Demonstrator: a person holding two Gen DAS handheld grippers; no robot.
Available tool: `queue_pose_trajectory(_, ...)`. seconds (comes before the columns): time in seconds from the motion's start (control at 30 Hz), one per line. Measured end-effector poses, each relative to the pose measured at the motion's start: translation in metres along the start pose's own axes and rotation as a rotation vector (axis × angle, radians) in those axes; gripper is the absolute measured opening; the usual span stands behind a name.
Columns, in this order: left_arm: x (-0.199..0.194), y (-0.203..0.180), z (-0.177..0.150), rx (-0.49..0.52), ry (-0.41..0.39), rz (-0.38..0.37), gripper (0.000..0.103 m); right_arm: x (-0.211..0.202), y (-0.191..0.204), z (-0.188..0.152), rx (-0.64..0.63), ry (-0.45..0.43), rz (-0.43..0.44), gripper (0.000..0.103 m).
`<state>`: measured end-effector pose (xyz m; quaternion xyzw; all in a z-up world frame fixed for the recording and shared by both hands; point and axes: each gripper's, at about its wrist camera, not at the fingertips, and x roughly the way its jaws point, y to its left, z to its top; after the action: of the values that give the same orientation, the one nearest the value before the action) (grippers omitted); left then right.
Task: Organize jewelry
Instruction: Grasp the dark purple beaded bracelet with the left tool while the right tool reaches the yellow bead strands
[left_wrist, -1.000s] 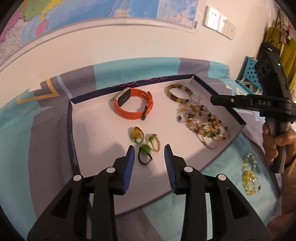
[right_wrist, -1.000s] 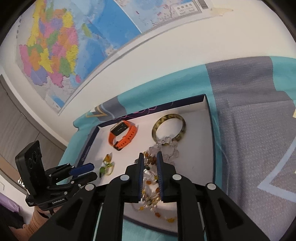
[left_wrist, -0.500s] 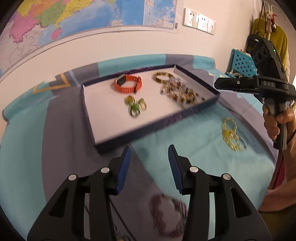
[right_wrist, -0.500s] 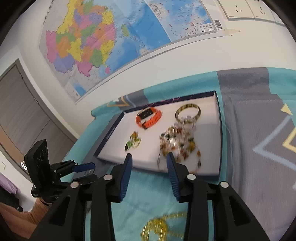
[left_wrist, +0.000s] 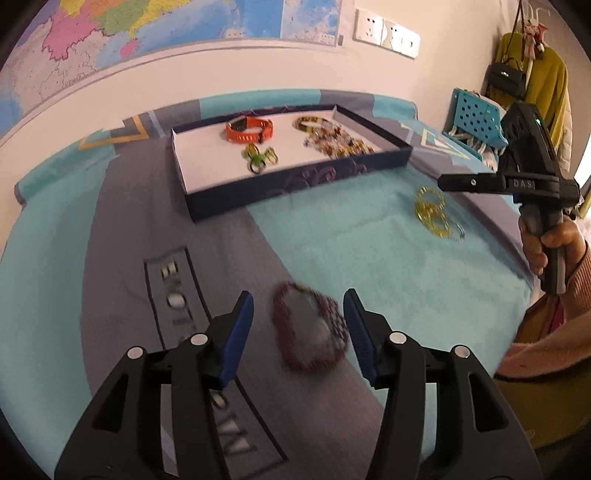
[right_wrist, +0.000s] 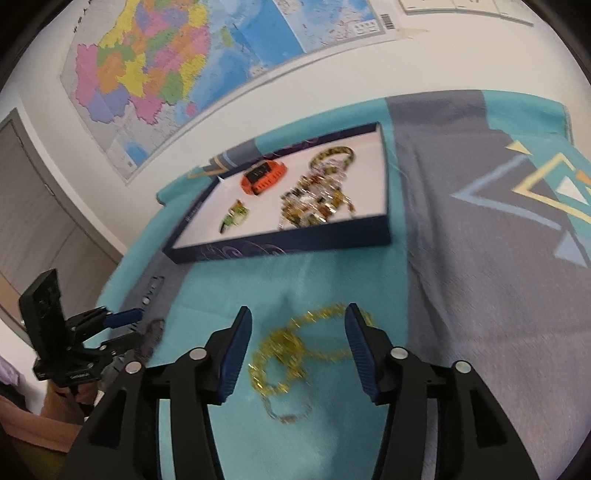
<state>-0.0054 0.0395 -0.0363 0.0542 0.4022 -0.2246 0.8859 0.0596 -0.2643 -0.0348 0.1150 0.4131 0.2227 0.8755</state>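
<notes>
Jewelry lies in two places: part of it in a shallow rectangular tray with dark navy walls and a white floor, part of it loose on the teal and grey woven cloth. Inside the tray sit an orange rubbery watch band, a mottled yellow-brown bangle, a tangled heap of glassy amber beads and small green-stoned rings. On the cloth, a loop of dark maroon beads, blurred, lies between the left gripper, whose ribbed blue jaws have just been opening and stand apart without touching it. A fine gold chain coils between the right gripper, jaws likewise just opened, clear of the links.
</notes>
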Motion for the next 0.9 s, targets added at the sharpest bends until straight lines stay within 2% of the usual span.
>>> queue_pose_trajectory(0.23,0.006,-0.005,-0.007,-0.01,0.025,0.008,0.052,-0.003,0.001,-0.007,0.009,-0.009,-0.002,0.057)
queue_pose_trajectory(0.37,0.01,-0.008,-0.005,-0.008,0.033,0.047,0.05,-0.001,0.004,-0.009,-0.008,-0.005,-0.018,0.06)
queue_pose_trajectory(0.57,0.013,-0.011,-0.003,0.002,0.033,0.099,0.036,-0.001,0.002,-0.011,-0.026,-0.003,-0.065,0.065)
queue_pose_trajectory(0.73,0.012,-0.009,-0.003,-0.014,0.03,0.087,0.009,0.003,0.005,-0.012,-0.054,0.008,-0.1,0.069)
queue_pose_trajectory(0.9,0.013,-0.009,-0.001,-0.027,0.028,0.084,0.006,0.013,0.021,-0.013,-0.12,0.028,-0.129,0.075)
